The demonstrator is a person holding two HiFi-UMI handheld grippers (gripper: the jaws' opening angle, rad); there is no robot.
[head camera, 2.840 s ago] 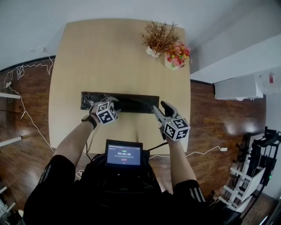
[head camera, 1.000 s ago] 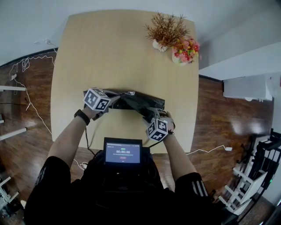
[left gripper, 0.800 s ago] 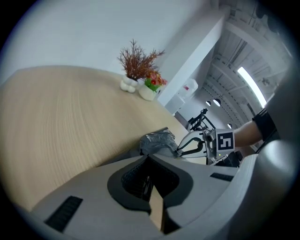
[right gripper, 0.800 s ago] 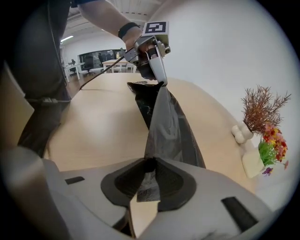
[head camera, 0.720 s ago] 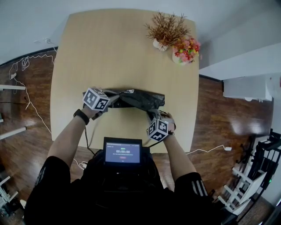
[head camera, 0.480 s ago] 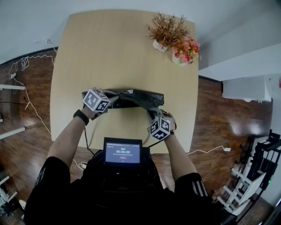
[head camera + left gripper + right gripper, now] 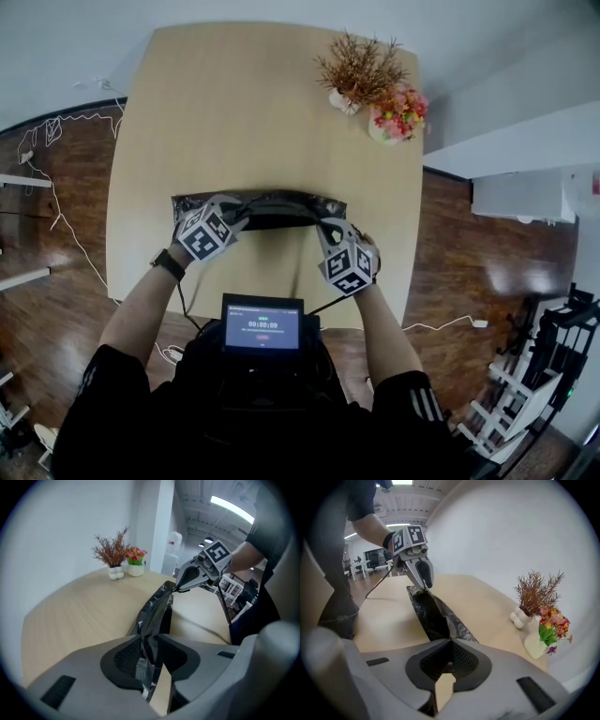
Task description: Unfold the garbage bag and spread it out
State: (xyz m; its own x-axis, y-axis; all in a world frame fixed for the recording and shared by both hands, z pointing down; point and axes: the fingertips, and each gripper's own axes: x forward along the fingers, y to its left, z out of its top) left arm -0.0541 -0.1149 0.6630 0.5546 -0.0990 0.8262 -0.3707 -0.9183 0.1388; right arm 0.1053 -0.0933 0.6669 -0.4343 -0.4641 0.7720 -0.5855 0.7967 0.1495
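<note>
The garbage bag [image 7: 277, 208] stretches from left to right over the near half of the surface [image 7: 244, 112]. In the far right corner stand a dry plant [image 7: 359, 70] and, just right of it and nearer, a flower pot [image 7: 397, 114]. A screen [image 7: 262, 328] sits before the near edge.

Bright, even indoor light fills all 3 views. A white ceiling strip lamp [image 7: 231, 508] glares at the left gripper view's upper right. Both gripper views bulge, with dark corners and soft foregrounds. The crinkled black plastic garbage bag [image 7: 436, 613] glints.
</note>
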